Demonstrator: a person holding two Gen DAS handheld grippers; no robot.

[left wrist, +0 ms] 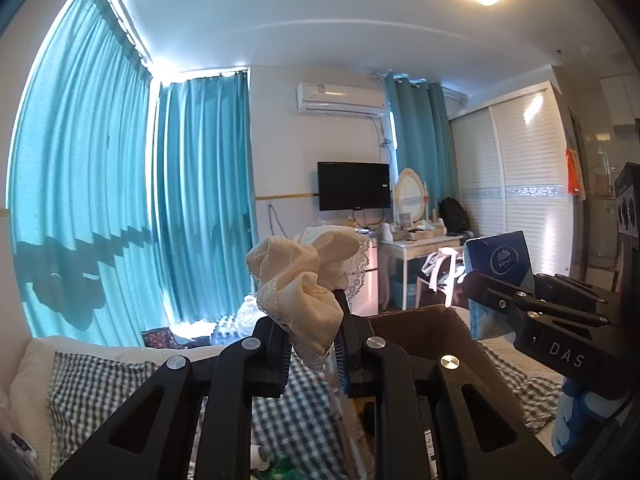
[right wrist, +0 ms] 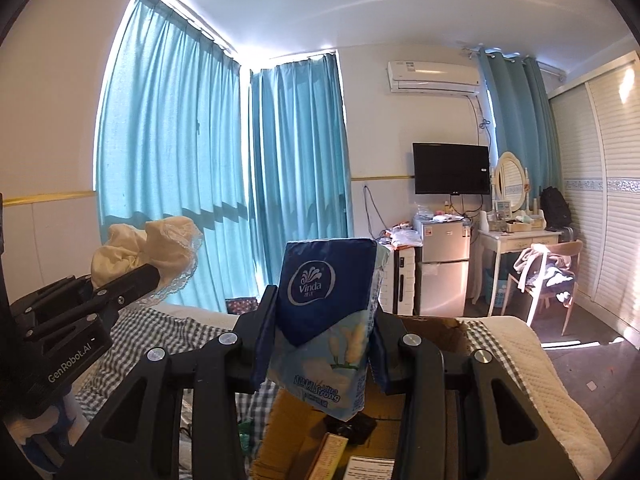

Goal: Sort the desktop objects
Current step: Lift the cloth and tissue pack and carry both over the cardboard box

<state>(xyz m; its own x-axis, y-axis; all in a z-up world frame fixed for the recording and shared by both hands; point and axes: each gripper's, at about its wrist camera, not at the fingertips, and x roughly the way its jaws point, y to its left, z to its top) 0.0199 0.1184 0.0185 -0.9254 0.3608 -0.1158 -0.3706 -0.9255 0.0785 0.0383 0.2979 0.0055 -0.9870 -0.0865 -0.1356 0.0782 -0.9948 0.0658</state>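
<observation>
My left gripper [left wrist: 310, 340] is shut on a crumpled cream cloth with a lace edge [left wrist: 304, 280], which bulges up above the fingers. In the right wrist view that same cloth [right wrist: 148, 248] shows at the left, at the tip of the left gripper [right wrist: 132, 280]. A blue Vinda tissue pack [right wrist: 324, 320] stands upright between the fingers of my right gripper [right wrist: 324, 344], which is shut on it. From the left wrist view the tissue pack [left wrist: 500, 260] and the right gripper [left wrist: 492, 296] appear at the right. Both grippers are held up over a bed.
Below lies a bed with a checked cover [left wrist: 300, 408] and an open cardboard box [right wrist: 312, 432] holding small items. Teal curtains [left wrist: 120, 200], a wall TV [right wrist: 452, 168], a small fridge [right wrist: 440, 272], a dressing table [right wrist: 516, 240] and a chair [right wrist: 548, 280] stand beyond.
</observation>
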